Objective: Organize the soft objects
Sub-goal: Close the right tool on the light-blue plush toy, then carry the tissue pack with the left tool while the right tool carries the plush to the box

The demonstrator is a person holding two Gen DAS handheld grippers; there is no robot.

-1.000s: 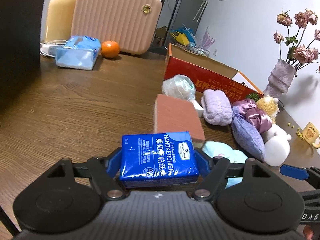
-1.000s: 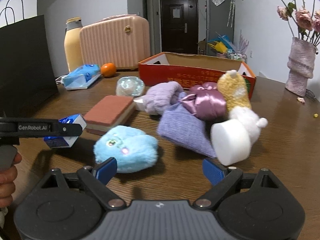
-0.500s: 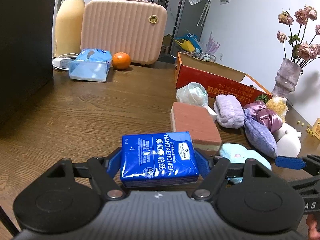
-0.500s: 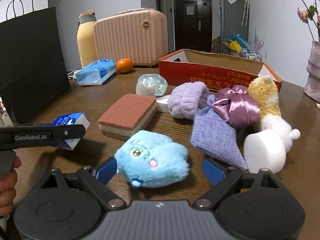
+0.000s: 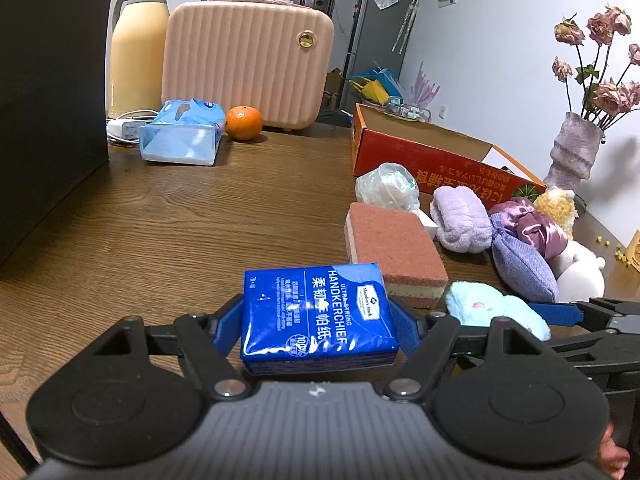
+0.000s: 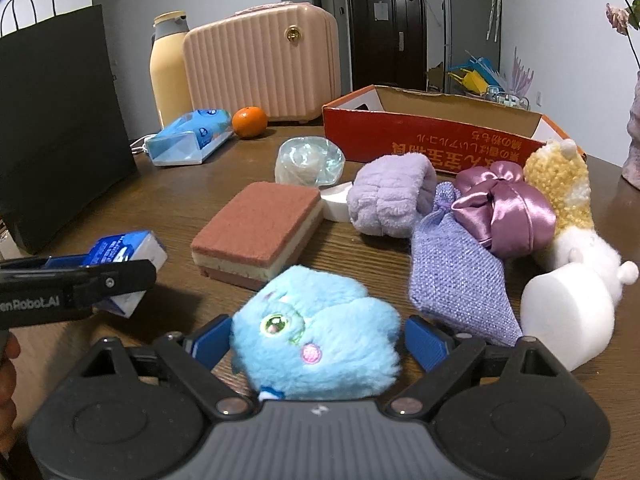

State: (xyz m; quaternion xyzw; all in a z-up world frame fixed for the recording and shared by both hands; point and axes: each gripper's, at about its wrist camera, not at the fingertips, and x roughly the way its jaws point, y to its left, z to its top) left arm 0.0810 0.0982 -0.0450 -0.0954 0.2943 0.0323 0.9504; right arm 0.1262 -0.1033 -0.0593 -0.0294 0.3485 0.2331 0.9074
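Your left gripper [image 5: 318, 320] was clamped on the blue handkerchief pack [image 5: 316, 312], pads pressed on both short ends, pack carried flat and clear of the surface [image 5: 180, 232]. My read: you held it low and level because the red cardboard box [image 5: 424, 152] at 1 o'clock is the drop target and the pack is rigid enough to ride that way.

Your right gripper [image 6: 316, 340] stood wide, both blue pads flanking the blue plush toy [image 6: 316, 328], which sat on the surface between them. Small gaps showed on each side, so no squeeze yet; the plush wasn't held. Straddling it across its widest part looked deliberate: fluffy body, needs a deep bite or it slips.

Rest of the soft stuff lay clustered from 12 to 3 o'clock of the plush in the right wrist view:
- brown sponge [image 6: 260, 228] at 11
- lavender rolled towel [image 6: 392, 196] at 12
- purple woven pouch [image 6: 456, 276] and satin scrunchie [image 6: 504, 208] at 2
- white foam cylinder [image 6: 568, 312] at 3

All were still outside the box.
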